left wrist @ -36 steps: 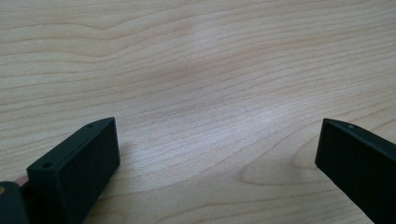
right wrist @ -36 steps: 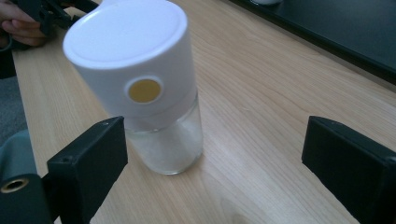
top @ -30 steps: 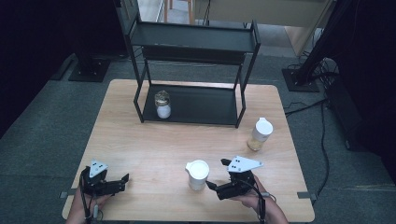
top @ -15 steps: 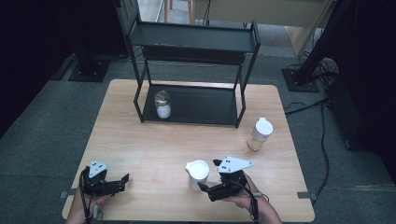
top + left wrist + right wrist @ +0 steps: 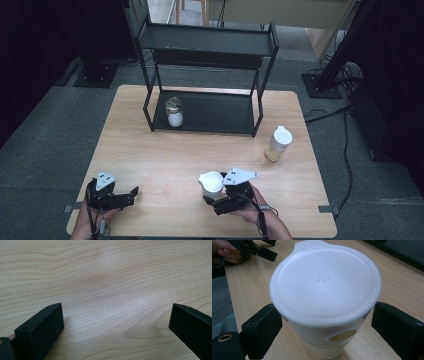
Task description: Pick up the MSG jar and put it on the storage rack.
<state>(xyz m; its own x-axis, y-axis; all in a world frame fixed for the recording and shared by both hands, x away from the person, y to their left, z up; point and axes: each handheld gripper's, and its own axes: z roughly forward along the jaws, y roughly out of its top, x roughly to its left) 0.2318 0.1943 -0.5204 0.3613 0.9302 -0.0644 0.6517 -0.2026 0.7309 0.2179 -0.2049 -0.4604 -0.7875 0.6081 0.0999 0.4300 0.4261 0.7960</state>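
A white-lidded jar (image 5: 211,183) stands on the wooden table (image 5: 165,150) near the front middle. My right gripper (image 5: 216,196) reaches it from the right, and its jaws have just been closing. In the right gripper view the jar (image 5: 324,305) sits between the two black jaws of the right gripper (image 5: 324,325), with a narrow gap on each side, so the pads do not press on it. My left gripper (image 5: 131,194) rests at the front left, open. In its own view the left gripper (image 5: 116,315) has bare wood between its wide-apart jaws.
A black two-tier rack (image 5: 207,75) stands at the back, with a gold-lidded jar (image 5: 174,111) on its lower tier. Another white-lidded jar (image 5: 277,144) with yellowish contents stands at the right. The table's front edge lies just behind both hands.
My right gripper has slid left up to the white-lidded jar, so its jaws now flank it. The jar and the left gripper have stayed where they were.
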